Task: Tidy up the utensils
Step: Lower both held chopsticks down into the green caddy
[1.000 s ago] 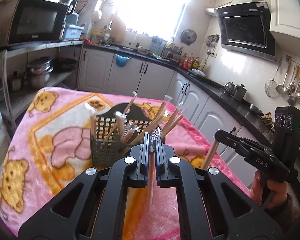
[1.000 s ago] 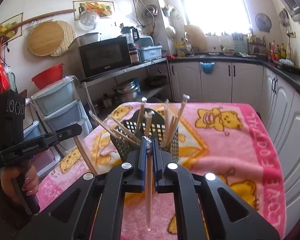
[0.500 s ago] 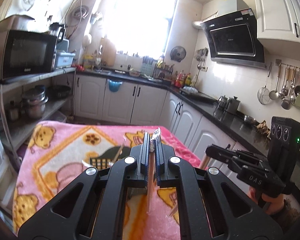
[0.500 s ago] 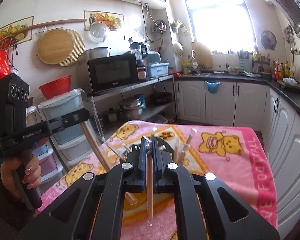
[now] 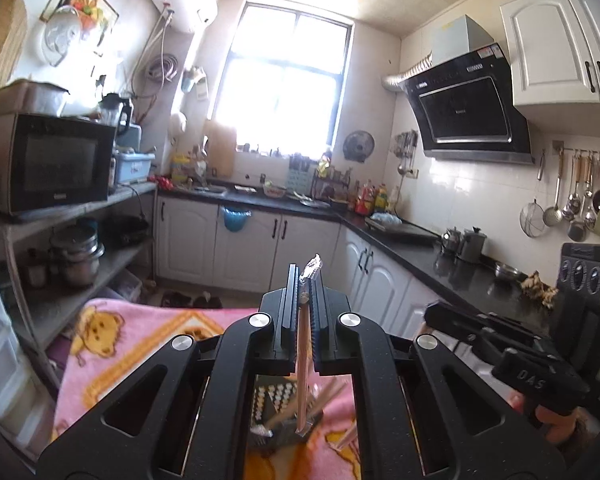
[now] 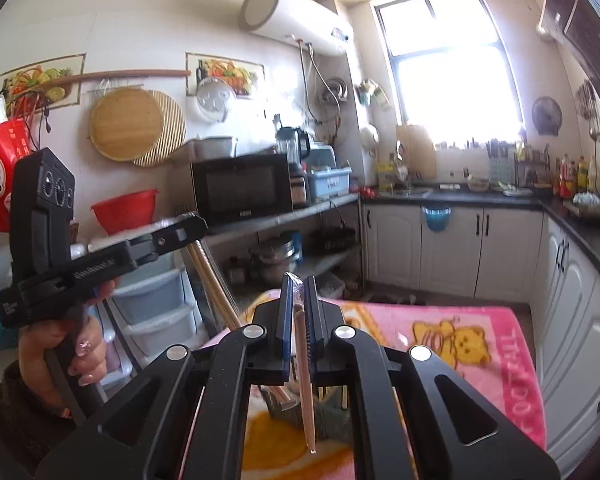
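Kitchen; table (image 5: 112,344) covered by pink bear blanket (image 6: 480,344). Left hand-held gripper (image 5: 305,280) and right hand-held gripper (image 6: 299,286) each clamp one wrapped chopstick (image 5: 302,364). Both risen since earlier; utensil basket (image 5: 276,396) now low beneath them

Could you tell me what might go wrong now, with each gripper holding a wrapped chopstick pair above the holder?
The left gripper pinches its wrapped chopsticks near the top, so the long lower end could swing or slip. The right gripper holds its wrapped chopsticks likewise. The utensil holder is mostly hidden, so lowering could miss it.
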`<state>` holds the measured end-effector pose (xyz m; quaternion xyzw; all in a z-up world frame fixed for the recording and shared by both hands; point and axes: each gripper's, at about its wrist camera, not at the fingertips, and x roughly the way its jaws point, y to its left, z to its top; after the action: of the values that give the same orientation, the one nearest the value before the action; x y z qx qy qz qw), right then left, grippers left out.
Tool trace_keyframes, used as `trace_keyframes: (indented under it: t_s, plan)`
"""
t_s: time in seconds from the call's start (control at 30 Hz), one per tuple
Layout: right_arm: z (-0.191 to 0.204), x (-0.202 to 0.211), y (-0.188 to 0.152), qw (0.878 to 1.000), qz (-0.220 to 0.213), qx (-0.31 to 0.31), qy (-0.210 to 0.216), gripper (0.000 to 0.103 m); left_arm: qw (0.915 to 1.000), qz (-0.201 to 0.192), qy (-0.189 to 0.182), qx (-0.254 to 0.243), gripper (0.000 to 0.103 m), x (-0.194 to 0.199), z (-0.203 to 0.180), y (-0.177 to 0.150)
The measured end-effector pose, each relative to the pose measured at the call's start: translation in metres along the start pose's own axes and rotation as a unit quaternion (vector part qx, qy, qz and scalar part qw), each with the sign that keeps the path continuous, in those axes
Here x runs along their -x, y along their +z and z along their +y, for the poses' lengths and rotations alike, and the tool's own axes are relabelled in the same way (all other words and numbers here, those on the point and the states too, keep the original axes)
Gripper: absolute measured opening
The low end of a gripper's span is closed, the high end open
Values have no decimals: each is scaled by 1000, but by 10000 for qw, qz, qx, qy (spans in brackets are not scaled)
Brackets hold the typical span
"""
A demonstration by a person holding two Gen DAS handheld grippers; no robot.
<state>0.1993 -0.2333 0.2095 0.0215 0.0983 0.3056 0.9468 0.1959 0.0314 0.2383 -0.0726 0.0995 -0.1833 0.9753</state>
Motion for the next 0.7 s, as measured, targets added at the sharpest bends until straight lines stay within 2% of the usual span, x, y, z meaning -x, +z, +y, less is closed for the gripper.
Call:
trace_keyframes:
  t_s: [0.23,0.4,0.57,0.7]
  plan:
    - [1,-13,39,9996,-264,135,-11,6,9995,-165,283,-37,2,-9,10,24]
    - [-7,-33,54,9983,-374,347,-278,6,9985,-105,541,-24,2,-22,25,29]
    - [-22,-55,51,9974,-308,343,-561,6,9973,-55,727,76,2,-33,43,23]
    - [-31,-70,40,9976,-213,226,-621,6,9966,68,803,194,2,-46,56,12]
